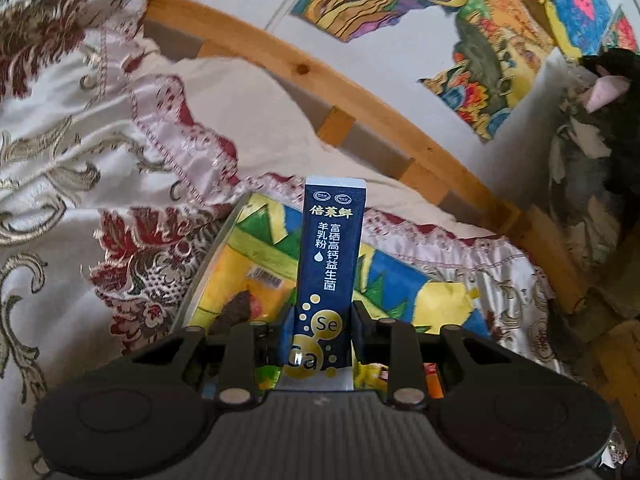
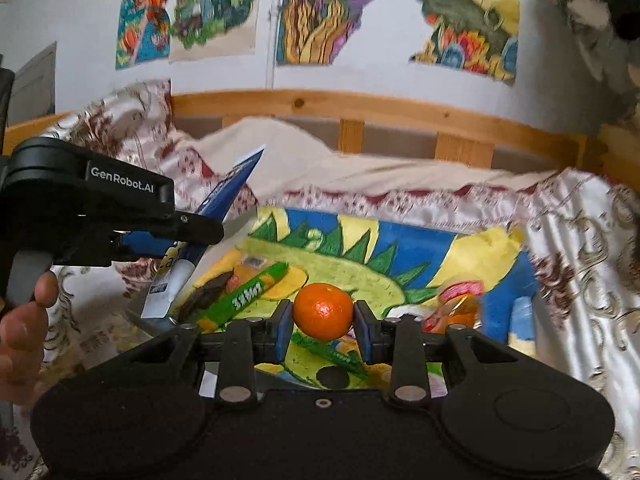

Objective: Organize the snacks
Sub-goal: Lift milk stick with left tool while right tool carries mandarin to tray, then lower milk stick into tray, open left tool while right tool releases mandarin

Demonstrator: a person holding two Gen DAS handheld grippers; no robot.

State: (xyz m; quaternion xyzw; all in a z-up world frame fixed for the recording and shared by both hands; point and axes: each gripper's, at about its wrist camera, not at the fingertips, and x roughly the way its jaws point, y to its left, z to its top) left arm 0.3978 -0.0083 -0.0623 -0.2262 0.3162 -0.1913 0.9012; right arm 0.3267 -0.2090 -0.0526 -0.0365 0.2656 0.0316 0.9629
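A wooden bed rail (image 2: 360, 108) runs across the back. Above the rail, colourful drawings (image 2: 336, 12) hang on the white wall (image 2: 72, 16). Below the rail lies a cream sheet (image 2: 360, 168), and in front of that a satin bedspread (image 1: 80, 140) with dark red flowers and a frilled edge. To the rail's right sits a dark heap of clothes (image 1: 592, 160).

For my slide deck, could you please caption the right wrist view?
Right gripper clamps a round orange tangerine above the colourful painted tray; left gripper holds a navy sachet.
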